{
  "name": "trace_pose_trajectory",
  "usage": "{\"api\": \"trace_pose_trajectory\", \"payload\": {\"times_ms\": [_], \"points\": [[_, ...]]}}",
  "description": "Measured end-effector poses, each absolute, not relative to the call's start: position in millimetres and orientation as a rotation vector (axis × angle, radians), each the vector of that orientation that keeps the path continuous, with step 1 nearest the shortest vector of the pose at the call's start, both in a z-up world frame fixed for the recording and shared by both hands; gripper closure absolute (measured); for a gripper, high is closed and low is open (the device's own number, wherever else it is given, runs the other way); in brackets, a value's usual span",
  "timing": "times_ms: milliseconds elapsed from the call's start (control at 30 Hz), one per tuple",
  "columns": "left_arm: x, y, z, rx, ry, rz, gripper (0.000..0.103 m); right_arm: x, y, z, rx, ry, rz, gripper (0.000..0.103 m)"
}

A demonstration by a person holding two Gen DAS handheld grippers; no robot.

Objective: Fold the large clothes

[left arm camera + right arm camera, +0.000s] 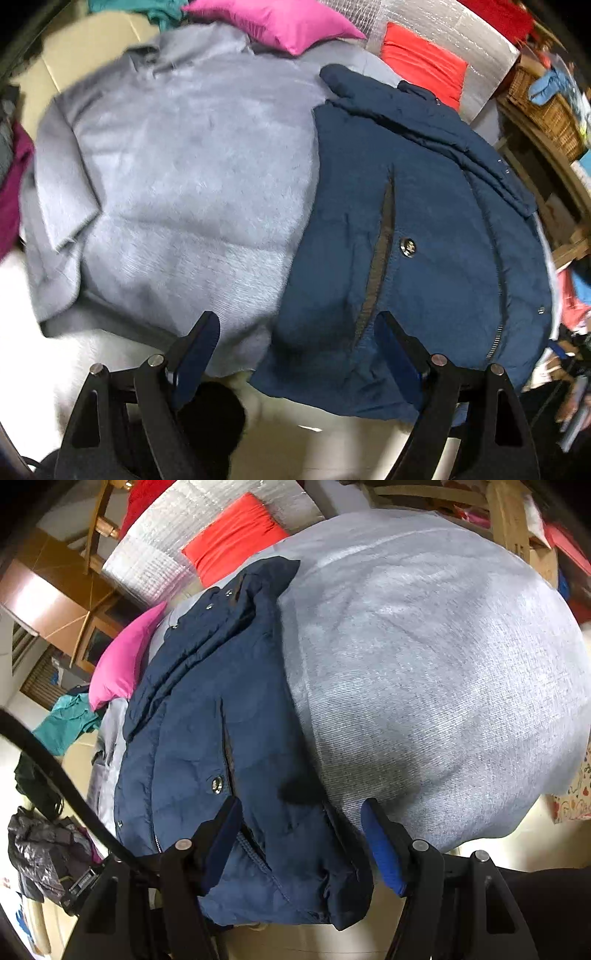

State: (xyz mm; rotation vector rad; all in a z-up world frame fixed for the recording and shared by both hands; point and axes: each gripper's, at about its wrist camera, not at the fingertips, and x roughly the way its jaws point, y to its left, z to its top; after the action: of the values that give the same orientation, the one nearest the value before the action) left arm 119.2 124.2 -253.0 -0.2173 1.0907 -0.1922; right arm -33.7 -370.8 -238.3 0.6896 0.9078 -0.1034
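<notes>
A navy quilted jacket (436,236) is lying spread across a large grey fleecy garment (177,177), which is itself draped over a rounded, cushiony surface. The jacket's shell is looking smooth and slightly puffed, with stitched channels running along its length, a slanted pocket slit (380,251) edged in darker trim, and a round metal snap (407,245) just beside that slit. A zipper track (496,328) is running down the jacket's outer edge. The grey garment is showing a soft, brushed, finely ribbed knit, with a flat sleeve (55,206) folding out at the left of the left wrist view.

In the left wrist view the jacket's long axis is running from the hem, nearest the camera, up and away to the collar (373,88), which is pointing toward a red cushion (424,66) and a pink cushion (277,22). In the right wrist view the same jacket (207,738) is sitting left of the grey garment (424,664), its collar again at the far end.

The left tool (295,339) is hanging with its jaws spread wide, gripping nothing, above the jacket's hem where navy meets grey. The right tool (301,823) is also standing open over the jacket's lower corner, its blue pads (382,845) apart from each other and not pinching any fabric. A wicker basket (546,110) is sitting off to the right.
</notes>
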Motion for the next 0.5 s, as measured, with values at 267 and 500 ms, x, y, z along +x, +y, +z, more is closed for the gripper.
{"api": "trace_pose_trajectory", "payload": {"times_ms": [267, 500], "points": [[120, 108, -275, -0.279, 1.161, -0.312, 0.018, -29, -373, -250, 0.689, 0.964, -0.131, 0.033], [121, 96, -277, -0.267, 1.15, -0.347, 0.019, -18, -369, -262, 0.679, 0.995, -0.158, 0.031]]}}
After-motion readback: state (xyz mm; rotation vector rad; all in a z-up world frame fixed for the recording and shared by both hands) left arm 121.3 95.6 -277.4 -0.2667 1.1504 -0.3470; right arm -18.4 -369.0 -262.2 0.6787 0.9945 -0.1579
